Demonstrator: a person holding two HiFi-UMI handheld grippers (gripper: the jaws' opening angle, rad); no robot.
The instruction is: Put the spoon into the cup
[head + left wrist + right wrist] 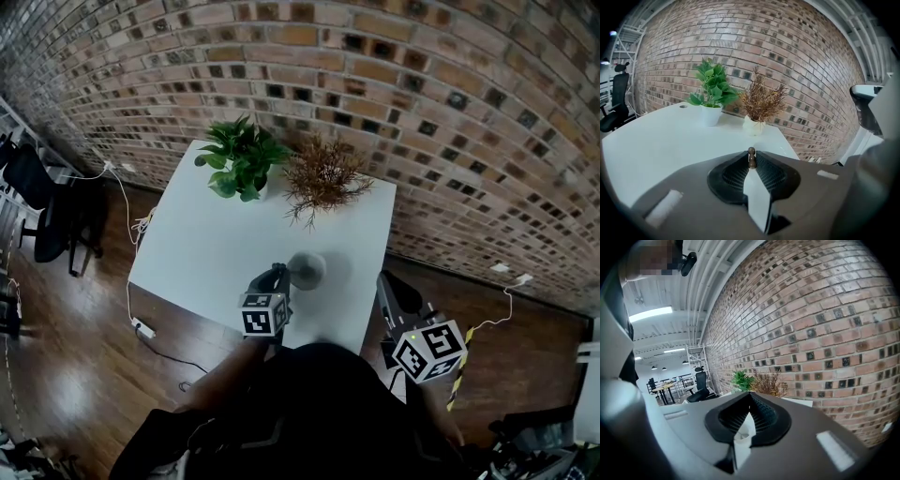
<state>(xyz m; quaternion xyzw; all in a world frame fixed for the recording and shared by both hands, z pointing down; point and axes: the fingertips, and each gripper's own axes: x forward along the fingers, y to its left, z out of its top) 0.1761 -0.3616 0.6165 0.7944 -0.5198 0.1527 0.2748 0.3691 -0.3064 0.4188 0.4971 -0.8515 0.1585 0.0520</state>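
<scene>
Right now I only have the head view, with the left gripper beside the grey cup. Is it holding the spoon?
Observer: Yes. In the left gripper view the left gripper is shut on the spoon, a thin brown handle whose knobbed tip pokes out past the jaws.
Operator: Anything in the right gripper?
Observer: No. In its own view the right gripper has its jaws together with nothing between them.
Operator: Does the left camera see the cup?
Observer: No, the cup is out of that view; past the jaws it shows the white table, the green plant and the dried plant.
</scene>
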